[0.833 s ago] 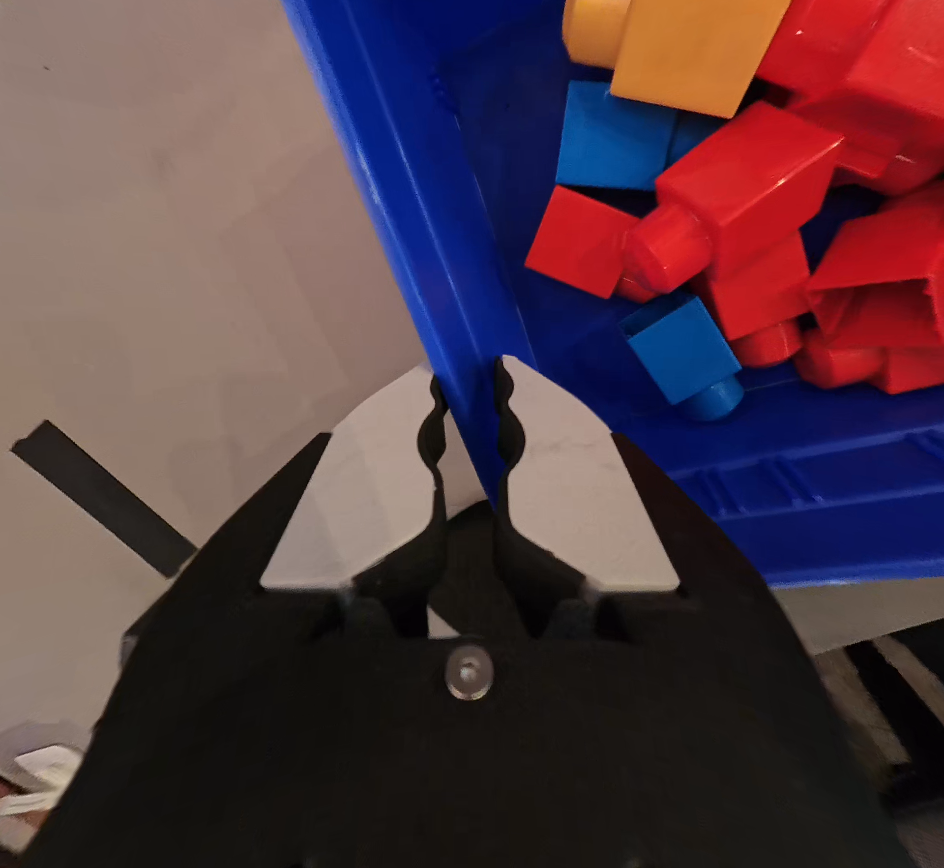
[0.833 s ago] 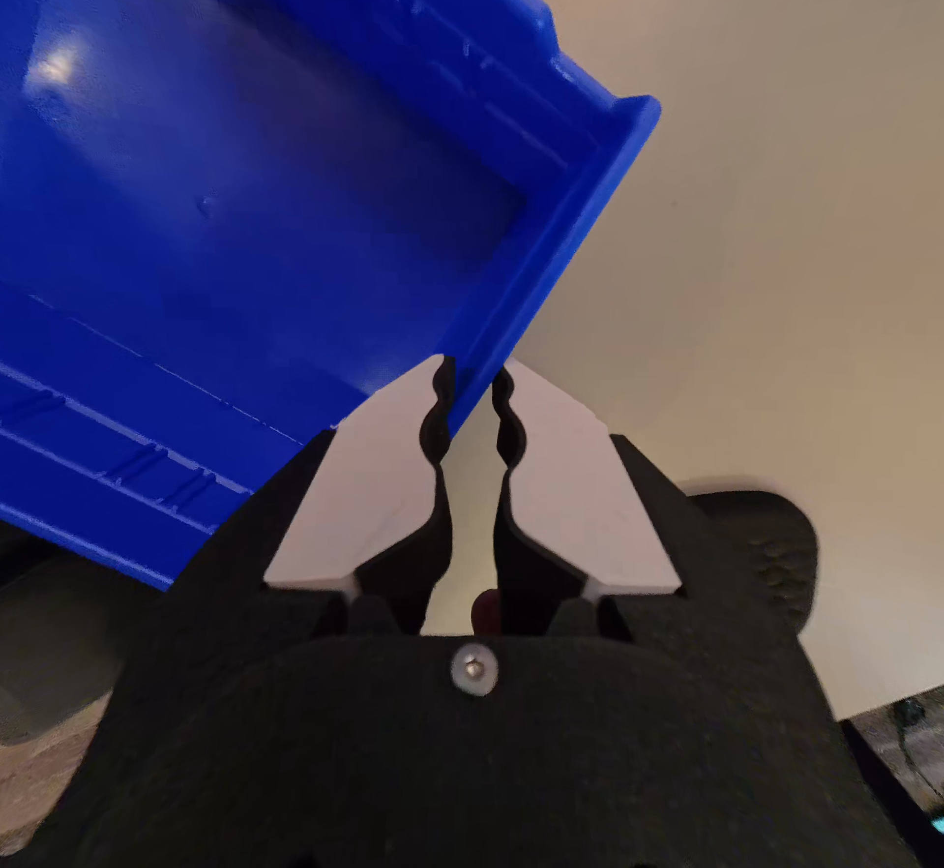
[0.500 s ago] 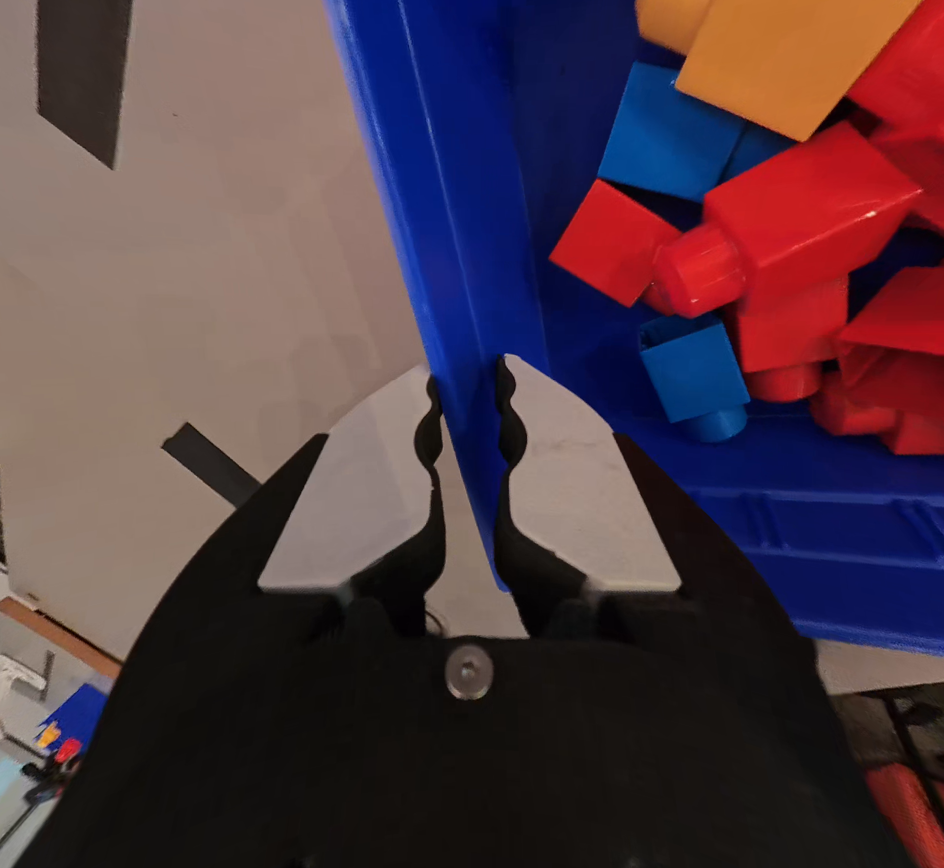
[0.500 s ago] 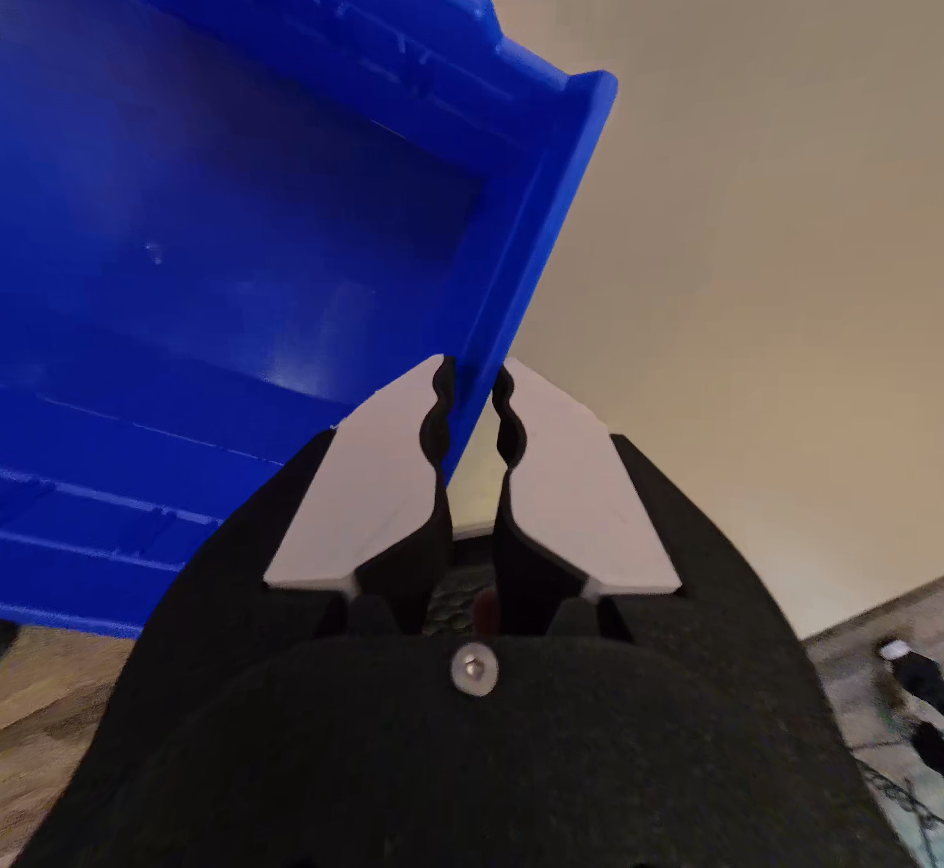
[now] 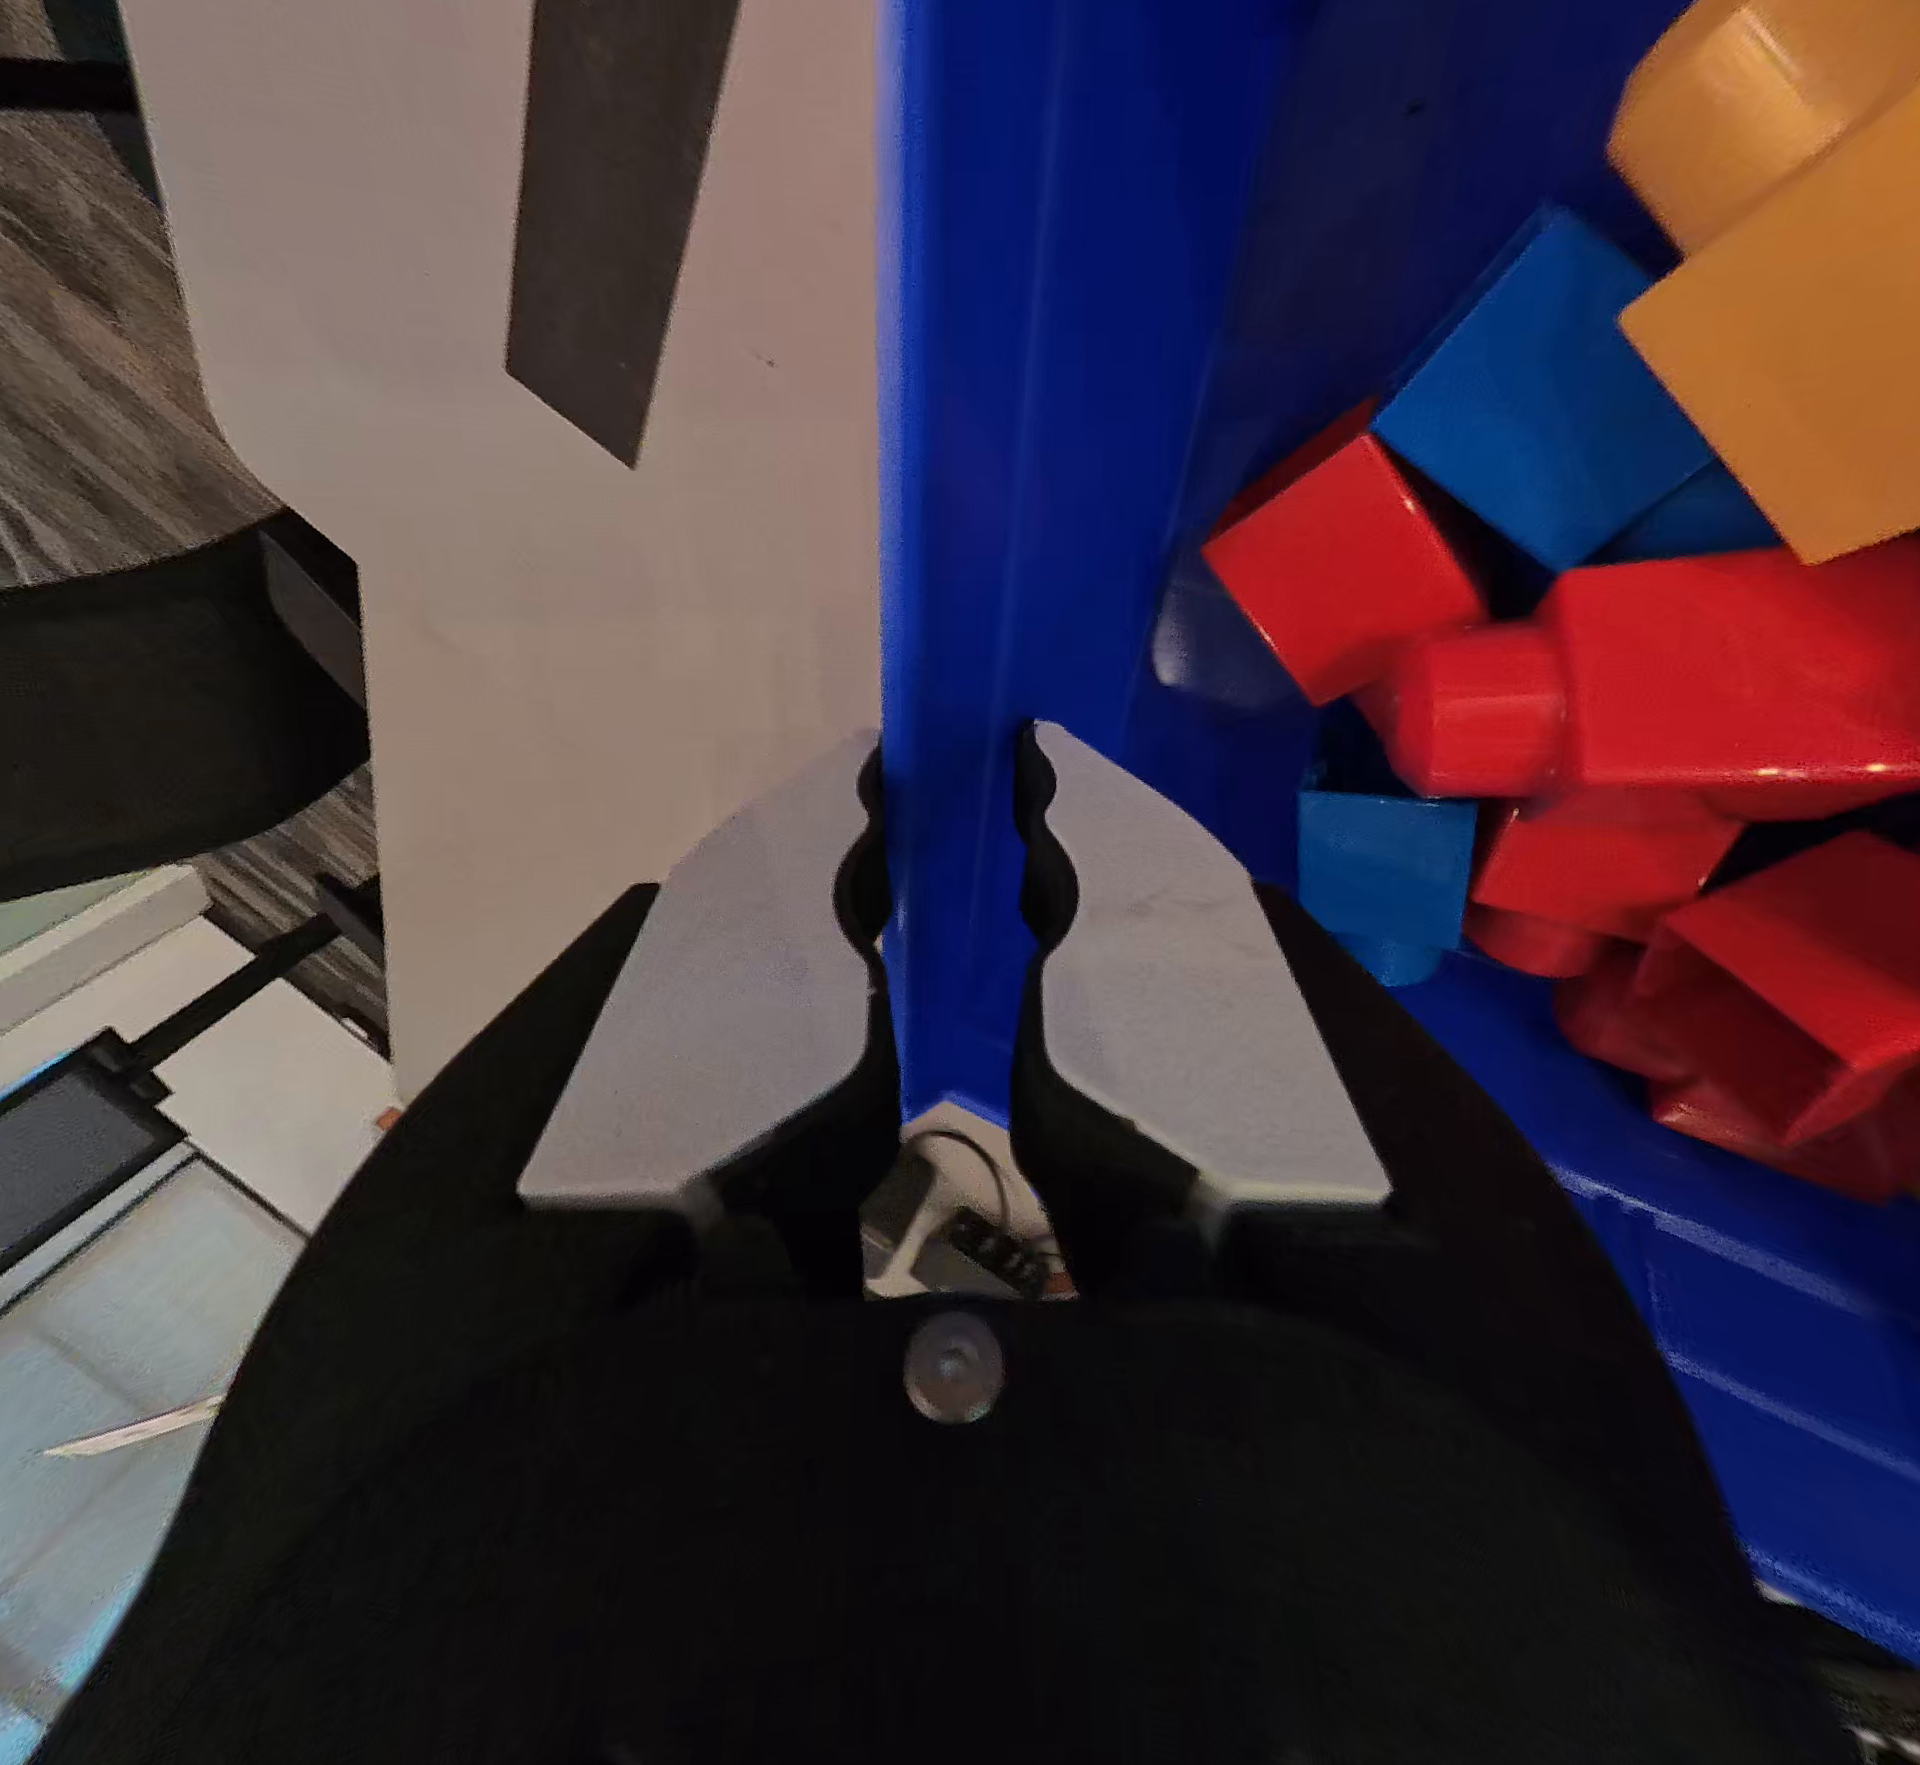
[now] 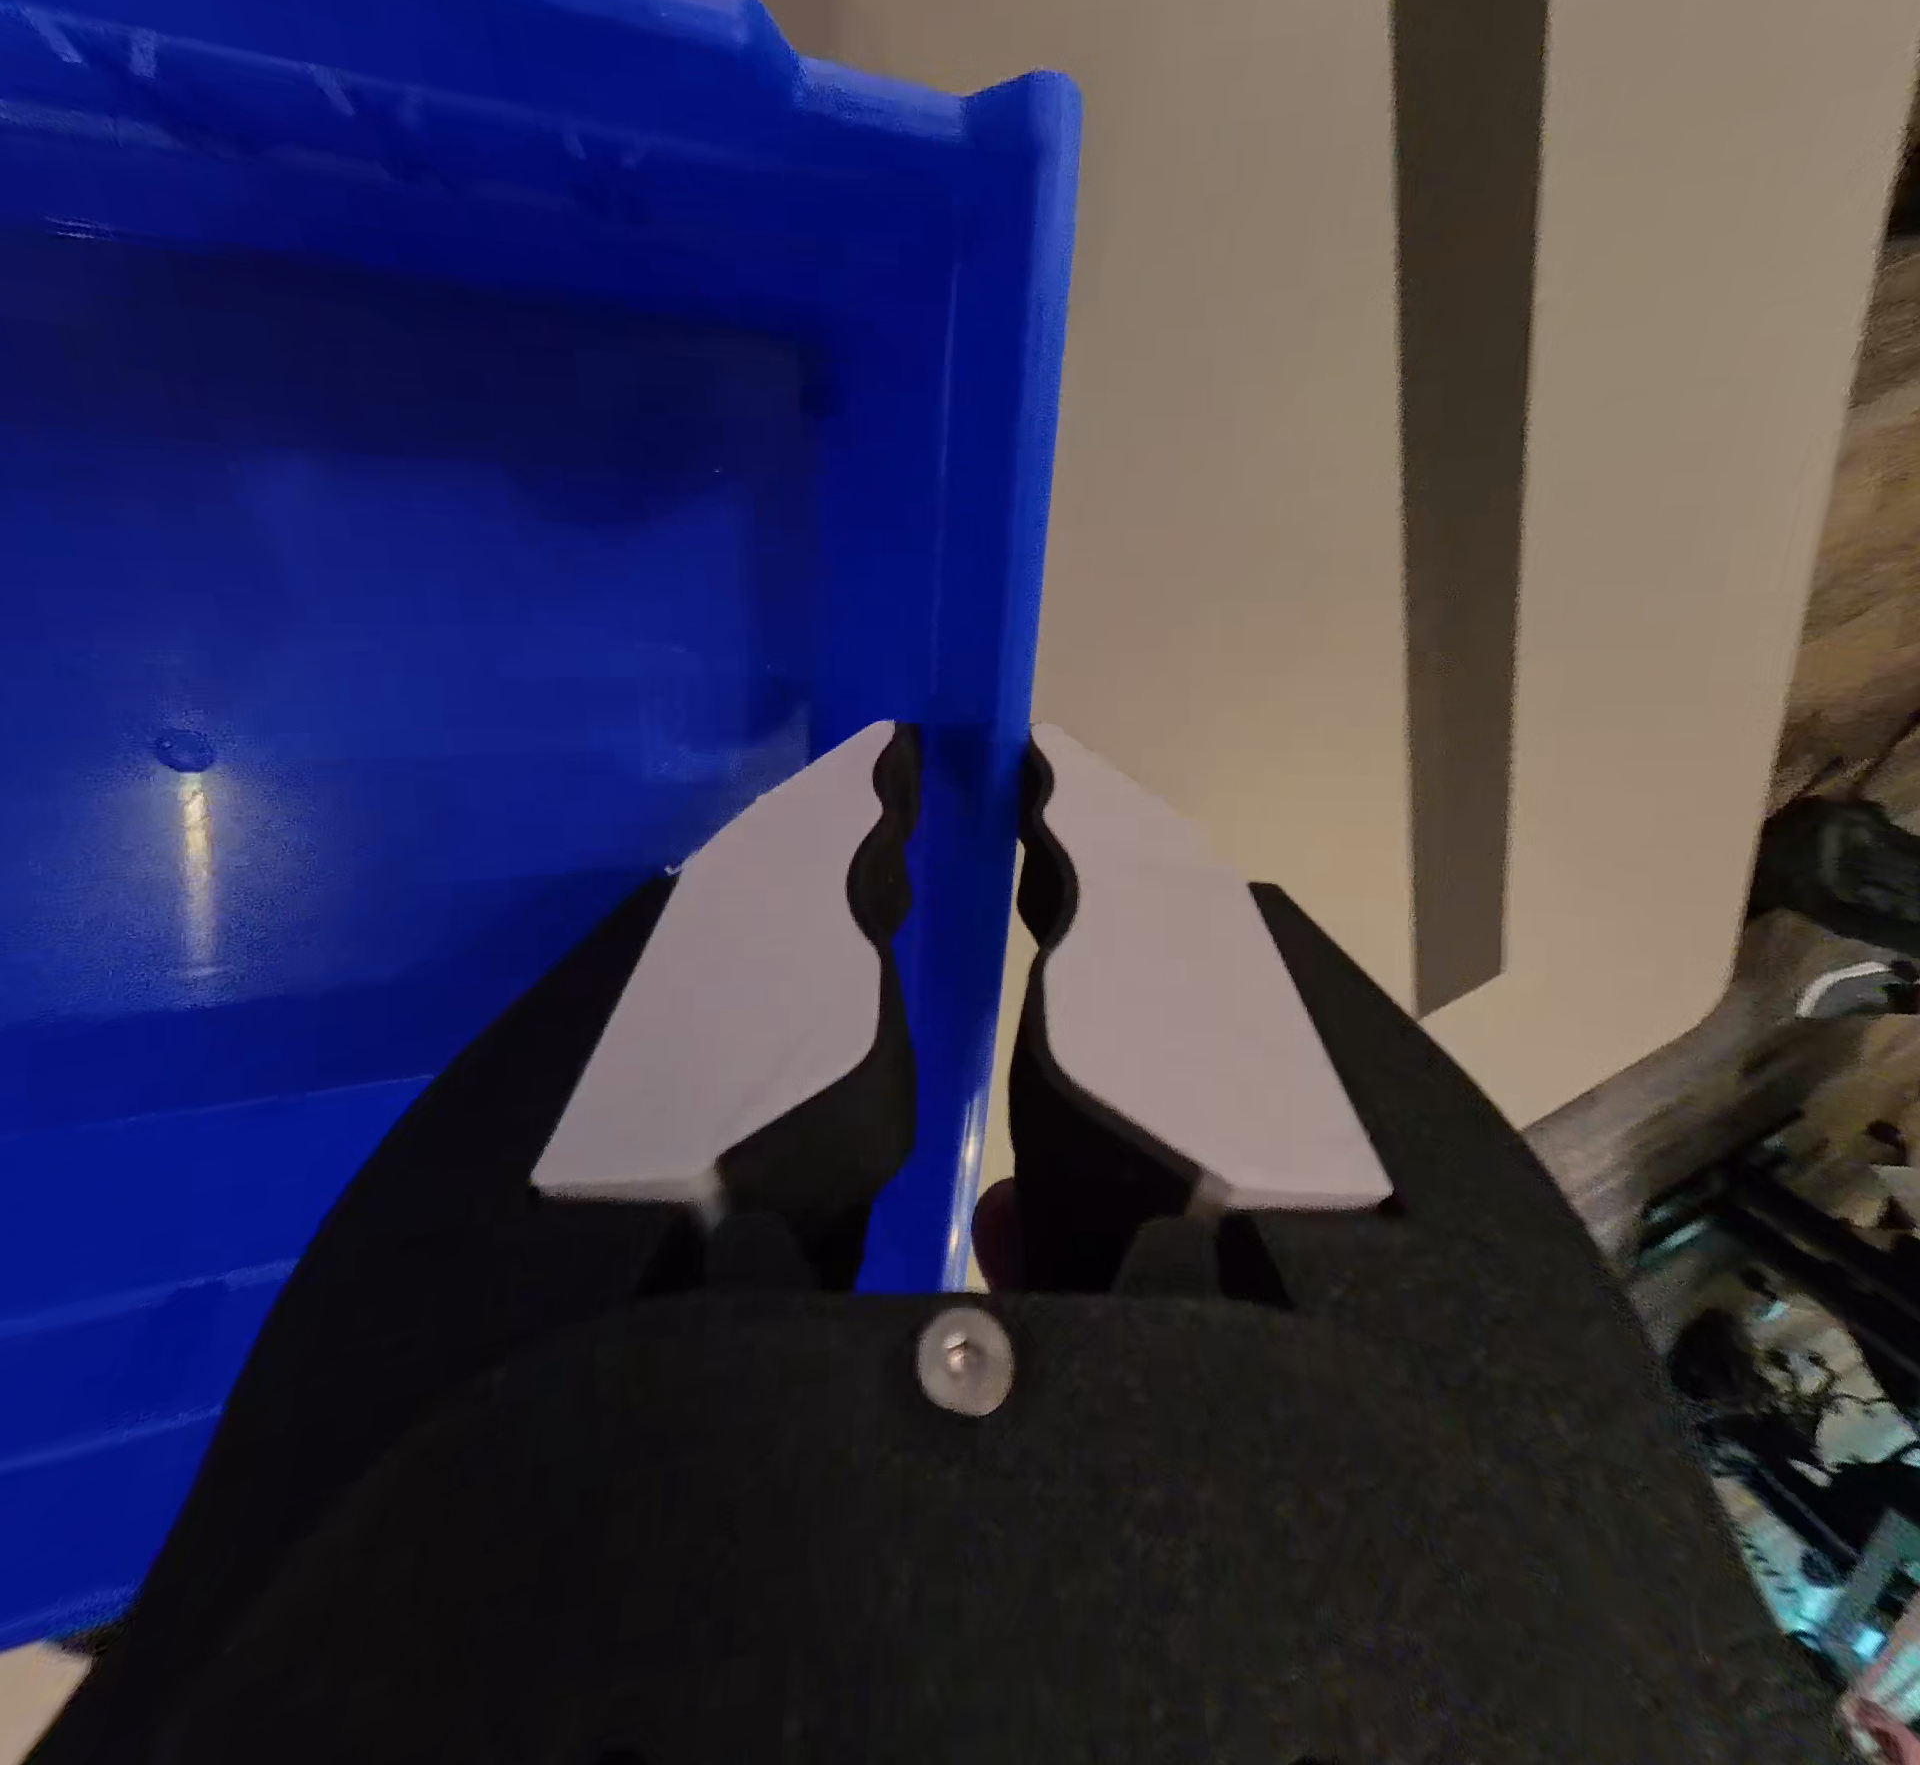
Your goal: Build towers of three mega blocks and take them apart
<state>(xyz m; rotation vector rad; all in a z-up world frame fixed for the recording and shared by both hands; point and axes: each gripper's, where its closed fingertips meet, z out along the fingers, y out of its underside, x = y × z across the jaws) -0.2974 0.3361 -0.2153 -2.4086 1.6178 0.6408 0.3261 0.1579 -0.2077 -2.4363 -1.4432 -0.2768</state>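
Blue bin (image 5: 987, 468) wall clamped by left tongs (image 5: 948, 832), opposite wall (image 6: 987, 468) clamped by right tongs (image 6: 964, 832). Blocks (image 5: 1662, 676) piled inside bin, held tilted over counter (image 5: 644, 624).

No legible writing anywhere (perhaps raised marks on the blue bin (image 6: 416, 468)).

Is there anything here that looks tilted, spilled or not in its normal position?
Yes. The blue bin is not resting flat: the left gripper and the right gripper each clamp one of its side walls. The blocks lie piled against one end inside it. None has spilled onto the white table.
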